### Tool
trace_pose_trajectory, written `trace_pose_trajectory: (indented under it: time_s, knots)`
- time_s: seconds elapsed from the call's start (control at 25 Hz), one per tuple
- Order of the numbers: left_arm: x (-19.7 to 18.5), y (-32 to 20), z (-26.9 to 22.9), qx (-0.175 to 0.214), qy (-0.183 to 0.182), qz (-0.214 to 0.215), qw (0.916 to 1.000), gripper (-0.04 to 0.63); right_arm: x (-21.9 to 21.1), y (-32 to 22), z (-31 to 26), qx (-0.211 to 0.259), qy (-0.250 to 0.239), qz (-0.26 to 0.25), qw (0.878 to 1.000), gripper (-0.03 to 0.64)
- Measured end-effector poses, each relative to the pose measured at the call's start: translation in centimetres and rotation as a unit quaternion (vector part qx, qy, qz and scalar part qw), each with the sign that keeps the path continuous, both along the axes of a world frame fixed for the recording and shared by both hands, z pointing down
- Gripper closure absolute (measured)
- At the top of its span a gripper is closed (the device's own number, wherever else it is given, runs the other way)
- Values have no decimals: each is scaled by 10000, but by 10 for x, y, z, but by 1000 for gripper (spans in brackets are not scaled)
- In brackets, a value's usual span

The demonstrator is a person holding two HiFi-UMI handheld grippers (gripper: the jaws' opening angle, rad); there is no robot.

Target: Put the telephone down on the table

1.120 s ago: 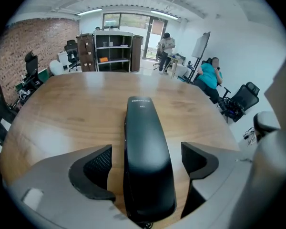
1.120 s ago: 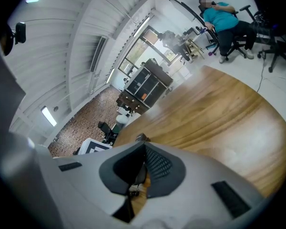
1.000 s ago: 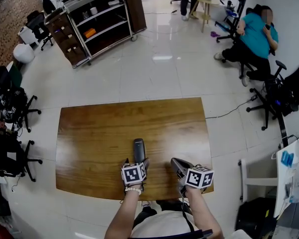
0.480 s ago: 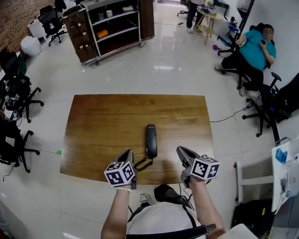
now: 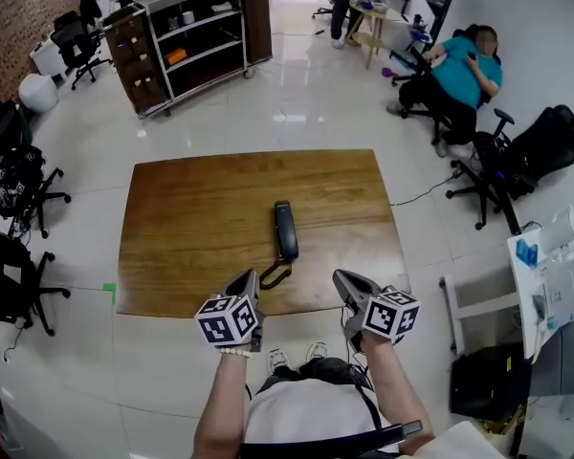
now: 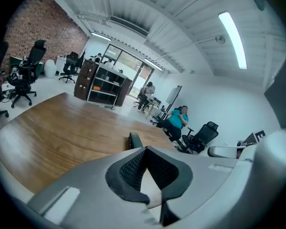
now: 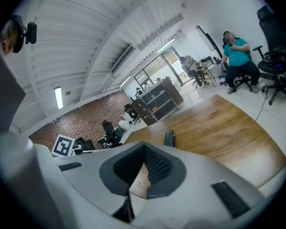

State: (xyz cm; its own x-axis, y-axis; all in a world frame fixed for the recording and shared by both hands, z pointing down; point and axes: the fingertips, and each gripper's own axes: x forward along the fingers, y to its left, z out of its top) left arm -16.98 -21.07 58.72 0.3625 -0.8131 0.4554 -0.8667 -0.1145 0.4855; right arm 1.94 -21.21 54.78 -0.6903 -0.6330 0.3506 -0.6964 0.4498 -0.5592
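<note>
A dark telephone handset [image 5: 285, 229] lies flat on the wooden table [image 5: 191, 228], lengthwise away from me, its curled cord [image 5: 273, 276] trailing toward the near edge. My left gripper [image 5: 246, 287] is shut and empty, held over the table's near edge just short of the cord. At the same edge, further right, my right gripper [image 5: 347, 288] is also shut and empty. In the left gripper view, the handset's end [image 6: 135, 140] peeks over the closed left gripper [image 6: 144, 150]. The right gripper view has the telephone [image 7: 169, 138] just beyond the closed right gripper [image 7: 144, 148].
A dark shelving cart [image 5: 191, 27] stands on the tiled floor beyond the table. Office chairs [image 5: 19, 189] line the left side. A person in a teal top [image 5: 464, 65] sits at the far right beside a black chair [image 5: 540, 142]. A white desk [image 5: 555, 285] stands at the right.
The left gripper, which was at the handset's near end, has let go, closed and drawn back and up to the table's near edge. The right gripper has also pulled back.
</note>
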Motion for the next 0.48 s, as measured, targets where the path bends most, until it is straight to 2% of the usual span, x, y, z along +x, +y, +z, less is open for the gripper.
trace_pose_trajectory:
  time_s: [0.24,0.48]
  knots:
    - [22,18,-14,178,-63,272,9995,588,21,14,-17,198,-286,319,9989,609]
    - [58,42,-27,264,-254,448,9983,588,46,43,-20,251,-298,288,9988,609]
